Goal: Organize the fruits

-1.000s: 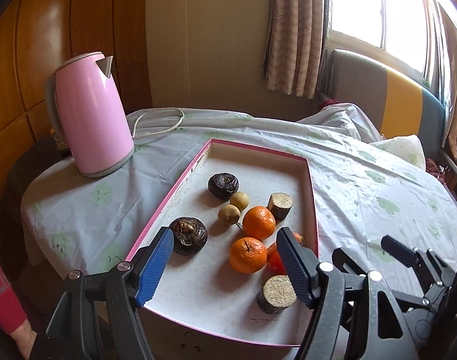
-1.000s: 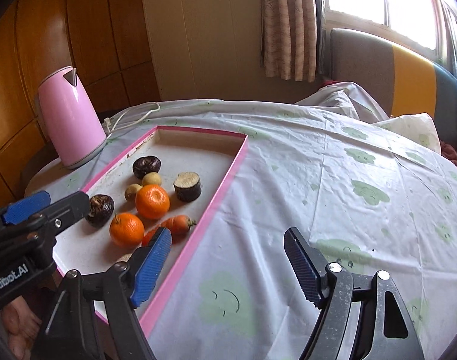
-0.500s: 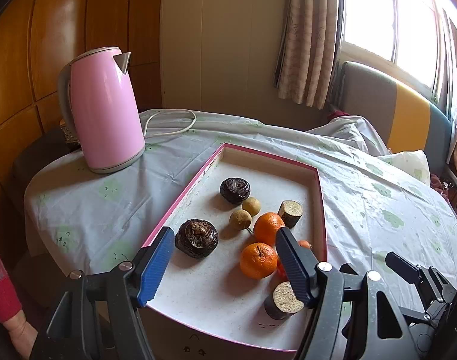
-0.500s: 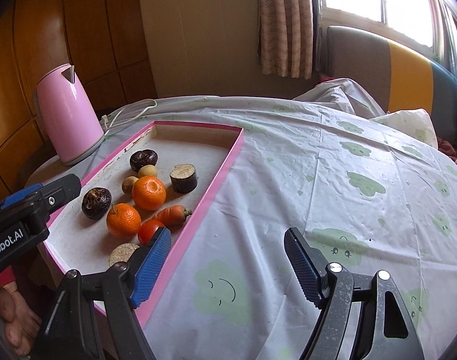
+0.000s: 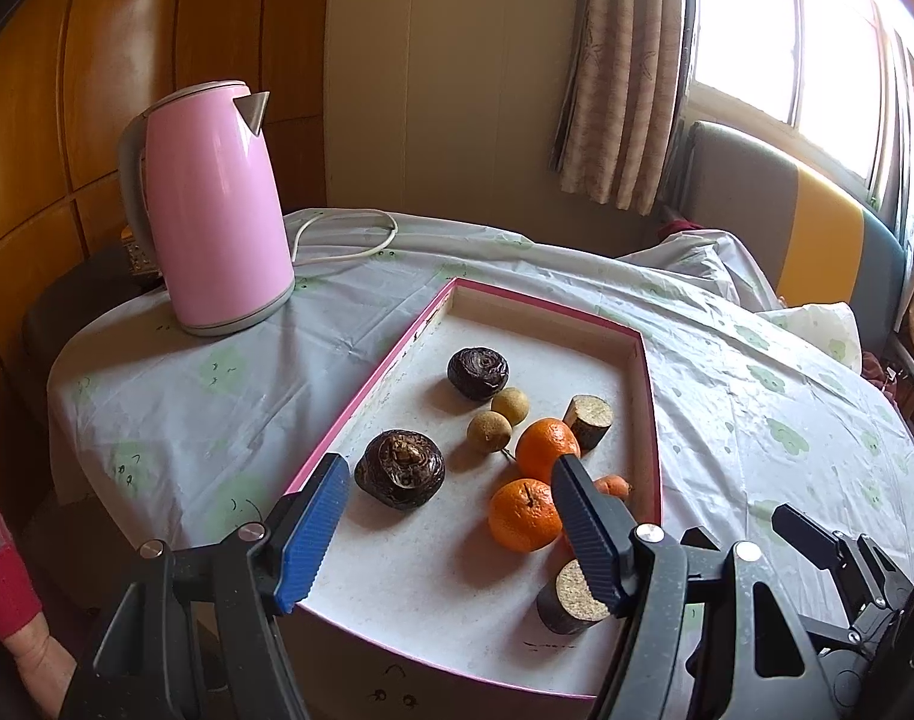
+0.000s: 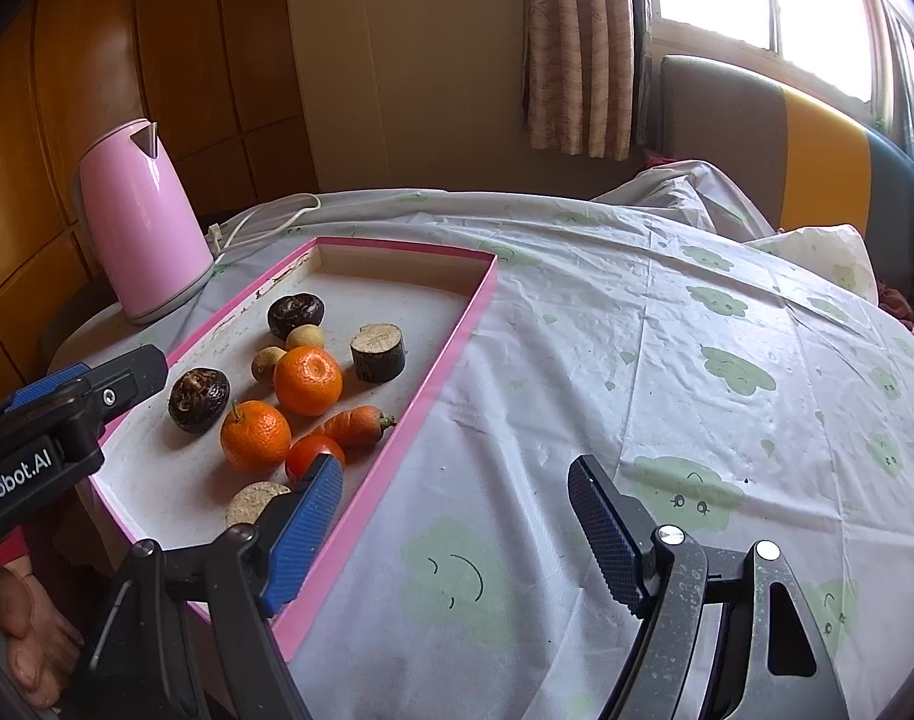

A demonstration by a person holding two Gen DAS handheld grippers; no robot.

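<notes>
Fruits: two oranges (image 6: 308, 380) (image 6: 255, 435), a tomato (image 6: 313, 454), a carrot (image 6: 352, 425), two dark round ones and two small tan ones lay in the pink-rimmed tray (image 6: 451, 354), centre-left of the right wrist frame.
Left gripper (image 5: 451, 531): jaws spread, nothing between them, low in its frame over the tray's near end.
Right gripper (image 6: 457, 531): jaws spread and empty, above the cloud-print tablecloth (image 6: 667, 372).
Kettle (image 5: 208, 210): pink, upper left, beside the tray.

kettle (image 5: 214, 210): pink | tray (image 6: 451, 354): pink rim, speckled white floor | tablecloth (image 6: 667, 360): white, green smiling clouds | mandarins (image 6: 308, 380): orange | tomato (image 6: 313, 455): red | curtain (image 5: 625, 72): beige patterned
</notes>
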